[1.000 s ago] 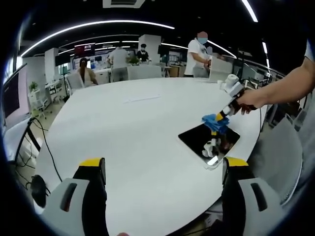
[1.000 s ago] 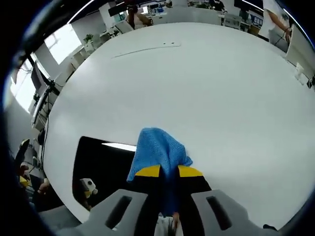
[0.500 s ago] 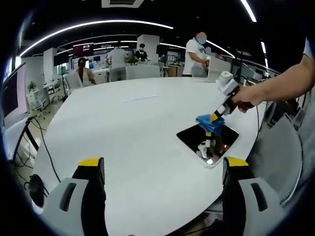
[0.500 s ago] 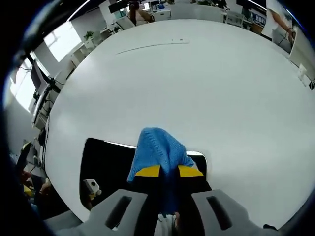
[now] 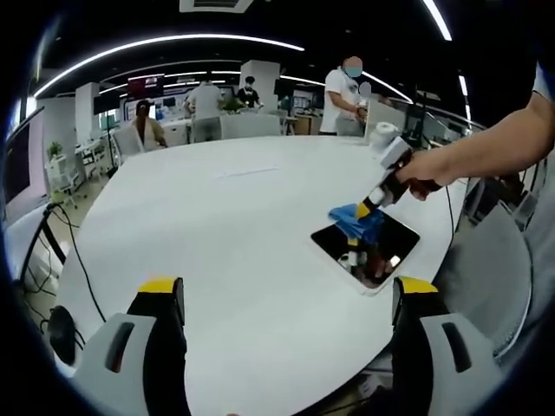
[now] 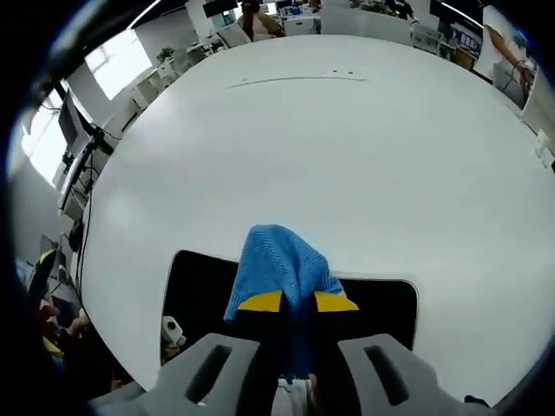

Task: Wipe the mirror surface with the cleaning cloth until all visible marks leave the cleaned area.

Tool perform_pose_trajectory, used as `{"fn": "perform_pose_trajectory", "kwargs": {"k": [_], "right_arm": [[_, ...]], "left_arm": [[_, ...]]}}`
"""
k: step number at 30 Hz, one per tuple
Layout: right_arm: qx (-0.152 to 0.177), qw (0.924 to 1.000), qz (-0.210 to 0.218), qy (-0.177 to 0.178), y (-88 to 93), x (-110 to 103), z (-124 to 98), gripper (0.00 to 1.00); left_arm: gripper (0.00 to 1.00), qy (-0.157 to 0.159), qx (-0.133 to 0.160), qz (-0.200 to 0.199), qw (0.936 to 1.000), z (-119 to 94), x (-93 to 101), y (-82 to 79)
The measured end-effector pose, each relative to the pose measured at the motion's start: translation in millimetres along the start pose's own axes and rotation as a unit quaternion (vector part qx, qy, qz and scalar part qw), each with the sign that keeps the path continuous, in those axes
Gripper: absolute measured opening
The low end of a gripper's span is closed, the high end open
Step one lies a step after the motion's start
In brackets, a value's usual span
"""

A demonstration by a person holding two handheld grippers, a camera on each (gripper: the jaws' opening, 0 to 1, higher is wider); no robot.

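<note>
The right gripper (image 6: 297, 303) pinches the blue cleaning cloth (image 6: 279, 266) between its yellow-tipped fingers (image 6: 258, 302), which are pressed together on the fabric so that a rounded fold bulges out ahead of them. That fold lies over the mirror (image 6: 199, 286), apparently at its far edge, where the dark glass meets the white surface (image 6: 347, 156).

To do this wiping step well, I judge that the cloth should stay flat on the glass with light, even pressure. Overlapping passes should run from the mirror's far edge back toward its near one, so that no strip is skipped. The fingers themselves should ride above the glass. If the yellow tips touch it, they could scratch it or leave fresh marks. The mirror looks light and unanchored, so pushing sideways too hard could slide it along the surface, and it already sits near the surface's edge.

The mirror is a dark rectangular pane with rounded corners and a thin pale rim. It reflects the room, so it reads almost black. In the left gripper view the mirror (image 5: 364, 247) lies flat, with the cloth (image 5: 354, 221) at its far corner under the right gripper (image 5: 375, 201). Bright patches on the glass look like reflections, and I cannot tell whether any are marks.

The left gripper (image 5: 286, 290) hangs well back from the mirror, its fingers (image 5: 160, 299) spread wide and holding nothing.
</note>
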State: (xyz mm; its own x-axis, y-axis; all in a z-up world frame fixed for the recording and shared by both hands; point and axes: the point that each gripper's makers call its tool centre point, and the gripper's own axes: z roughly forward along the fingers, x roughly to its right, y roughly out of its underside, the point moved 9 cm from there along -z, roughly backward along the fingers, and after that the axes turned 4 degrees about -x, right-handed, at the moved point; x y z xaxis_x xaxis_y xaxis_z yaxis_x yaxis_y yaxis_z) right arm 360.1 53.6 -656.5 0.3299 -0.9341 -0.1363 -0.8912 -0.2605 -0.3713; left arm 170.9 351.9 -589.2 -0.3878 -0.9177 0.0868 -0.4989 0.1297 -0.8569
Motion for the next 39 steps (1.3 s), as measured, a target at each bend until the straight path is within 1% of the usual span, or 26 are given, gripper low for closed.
{"fn": "perform_pose_trajectory", "kwargs": {"k": [4,12,17,23,29,30,31,33,37,39], "right_arm": [[-0.004,0.9999,-0.008,-0.007,-2.8,-14.6,2.7,0.06],[-0.005,0.9997,-0.016,-0.018,-12.2,-33.4,15.1,0.06],[-0.008,0.9993,-0.026,-0.026,-16.4,-47.2,21.6,0.06],[-0.011,0.9984,-0.042,-0.035,-17.3,-65.3,23.6,0.06],[-0.012,0.9975,-0.057,-0.039,-15.4,-79.9,20.3,0.06],[-0.013,0.9973,-0.059,-0.04,-15.1,-81.8,19.8,0.06],[-0.013,0.9965,-0.071,-0.041,-14.5,-83.8,19.4,0.06],[-0.012,0.9964,-0.075,-0.037,-13.8,-84.0,18.5,0.06],[-0.008,0.9964,-0.072,-0.045,-13.7,-80.3,18.9,0.06],[-0.009,0.997,-0.058,-0.05,-14.2,-78.9,19.1,0.06]], "left_arm": [[0.99,0.001,0.004,0.001,1.0,1.4,1.7,-1.1],[0.99,0.002,0.005,0.0,1.0,1.9,2.3,-0.2],[0.99,0.005,0.0,-0.004,1.0,1.3,1.0,2.8],[0.99,0.003,0.001,-0.005,1.0,-0.9,0.2,2.6],[0.99,0.001,0.001,-0.005,1.0,-3.1,-1.9,3.0],[0.99,0.001,0.001,-0.005,1.0,-3.7,-2.3,3.2],[0.99,0.0,0.002,-0.005,1.0,-4.7,-2.9,3.4],[0.99,-0.002,0.002,-0.006,1.0,-6.1,-4.2,3.9],[0.99,-0.005,0.001,-0.009,0.9999,-7.4,-6.2,5.3],[0.99,-0.005,0.0,-0.008,1.0,-7.5,-5.7,5.8]]}}
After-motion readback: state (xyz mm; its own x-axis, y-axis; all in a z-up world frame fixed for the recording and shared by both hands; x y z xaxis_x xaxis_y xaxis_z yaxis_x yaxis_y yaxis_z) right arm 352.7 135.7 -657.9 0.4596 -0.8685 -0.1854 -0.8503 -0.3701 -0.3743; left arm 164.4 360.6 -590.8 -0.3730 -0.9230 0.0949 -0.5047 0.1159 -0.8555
